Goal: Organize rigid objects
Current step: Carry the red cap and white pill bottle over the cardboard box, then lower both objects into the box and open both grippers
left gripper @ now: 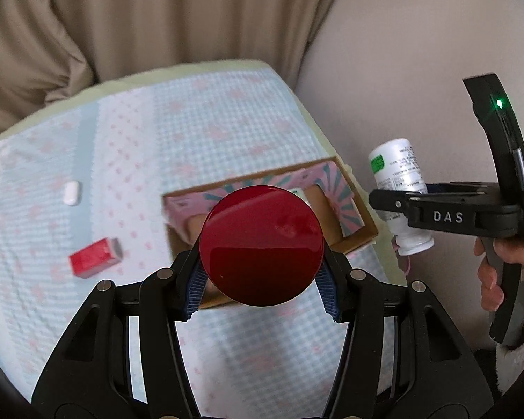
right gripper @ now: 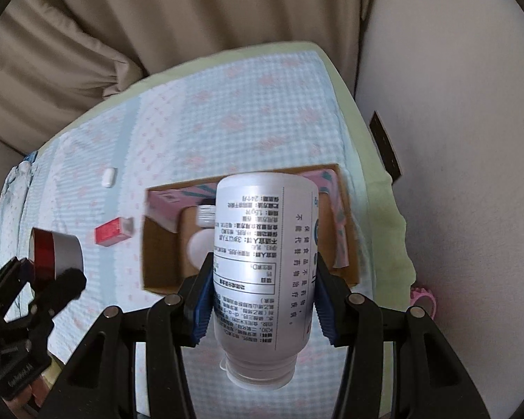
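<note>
left gripper (left gripper: 260, 279) pinches a round dark-red lidded tin (left gripper: 261, 244); right gripper (right gripper: 260, 300) clamps a white plastic supplement bottle (right gripper: 262, 262), cap toward the camera. both hang over the open cardboard box (right gripper: 160, 255). lower each into bare floor beside the small bottle (right gripper: 201, 241) inside before releasing, one at a time.

Home bedroom: quilted bedspread (left gripper: 199, 132), curtains (left gripper: 178, 10).
</note>
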Action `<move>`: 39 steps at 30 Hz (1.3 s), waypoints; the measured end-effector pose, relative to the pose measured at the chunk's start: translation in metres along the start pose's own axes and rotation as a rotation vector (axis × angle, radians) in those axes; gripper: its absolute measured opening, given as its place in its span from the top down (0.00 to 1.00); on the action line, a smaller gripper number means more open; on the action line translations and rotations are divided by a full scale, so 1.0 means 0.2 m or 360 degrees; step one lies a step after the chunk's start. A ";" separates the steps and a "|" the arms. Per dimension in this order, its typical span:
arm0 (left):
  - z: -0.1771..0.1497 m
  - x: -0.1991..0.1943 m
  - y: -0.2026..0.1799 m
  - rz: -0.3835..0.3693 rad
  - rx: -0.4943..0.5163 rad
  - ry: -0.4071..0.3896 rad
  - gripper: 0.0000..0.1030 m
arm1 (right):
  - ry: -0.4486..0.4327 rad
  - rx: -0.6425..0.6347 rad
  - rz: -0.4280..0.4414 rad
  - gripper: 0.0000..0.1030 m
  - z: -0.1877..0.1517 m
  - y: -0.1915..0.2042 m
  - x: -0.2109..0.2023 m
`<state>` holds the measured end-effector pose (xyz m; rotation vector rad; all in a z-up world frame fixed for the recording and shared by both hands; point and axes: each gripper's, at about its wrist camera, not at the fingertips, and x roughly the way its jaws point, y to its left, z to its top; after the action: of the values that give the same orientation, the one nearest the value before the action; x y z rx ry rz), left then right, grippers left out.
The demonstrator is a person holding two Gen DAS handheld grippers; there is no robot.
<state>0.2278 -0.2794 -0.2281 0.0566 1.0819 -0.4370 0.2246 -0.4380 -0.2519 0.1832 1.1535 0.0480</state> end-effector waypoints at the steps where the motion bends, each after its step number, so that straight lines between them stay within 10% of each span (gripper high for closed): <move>1: 0.01 0.07 -0.02 -0.0003 0.0003 0.0024 0.51 | 0.0023 0.0009 0.0005 0.55 0.02 -0.04 0.05; 15: -0.04 0.84 -0.14 -0.0020 0.0021 0.0323 0.51 | 0.0185 0.0038 0.0105 0.55 0.11 -0.33 0.61; 25: -0.06 0.96 -0.16 0.0007 0.0130 0.0406 0.51 | 0.0244 0.0032 0.0190 0.55 0.10 -0.38 0.76; 26: -0.06 0.96 -0.16 -0.0007 0.0123 0.0426 0.48 | 0.0247 0.0033 0.0191 0.53 0.10 -0.38 0.77; 28: -0.05 0.94 -0.14 -0.0041 0.0098 0.0424 0.02 | 0.0221 0.0050 0.0235 0.34 0.11 -0.38 0.75; 30: -0.05 0.88 -0.13 -0.0007 0.0115 0.0368 0.00 | 0.0159 0.0075 0.0339 0.00 0.11 -0.38 0.71; 39: -0.07 0.84 -0.05 0.0052 0.0083 0.0397 0.00 | 0.0145 0.0126 0.0314 0.00 0.10 -0.37 0.68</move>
<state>0.2784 -0.3381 -0.3781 0.1786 1.3125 -0.4367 0.2937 -0.4951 -0.3796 0.3678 1.2261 0.1869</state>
